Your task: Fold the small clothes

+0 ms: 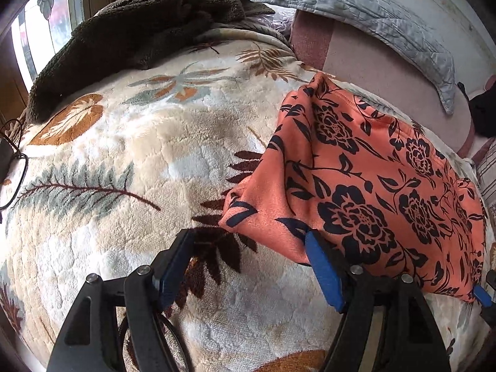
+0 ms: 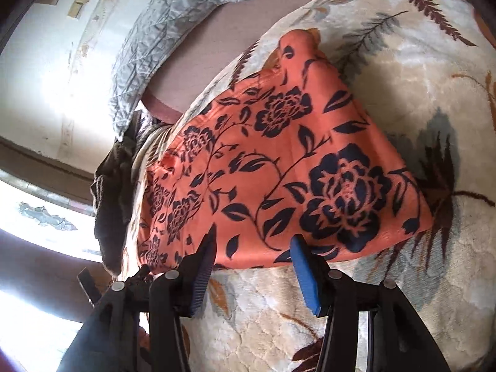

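An orange garment [image 1: 356, 170] with a dark floral print lies folded flat on a cream leaf-patterned blanket [image 1: 139, 155]. My left gripper [image 1: 248, 234] hovers at its near left corner with jaws wide open. Its right fingertip [image 1: 313, 241] rests at the cloth's edge and its left fingertip [image 1: 183, 241] is over bare blanket. In the right wrist view the garment [image 2: 279, 161] fills the middle. My right gripper [image 2: 254, 235] stands open over its near edge, which passes between the blue pads without being pinched. A blue pad of the right gripper [image 1: 482, 294] shows by the garment's near right corner.
A dark brown fleece [image 1: 139, 31] is heaped at the blanket's far end, by a window [image 1: 40, 24]. A grey quilted pillow [image 1: 356, 9] lies on a pink sheet [image 1: 372, 71] behind the garment. A pair of glasses [image 1: 12, 170] sits at the blanket's left edge.
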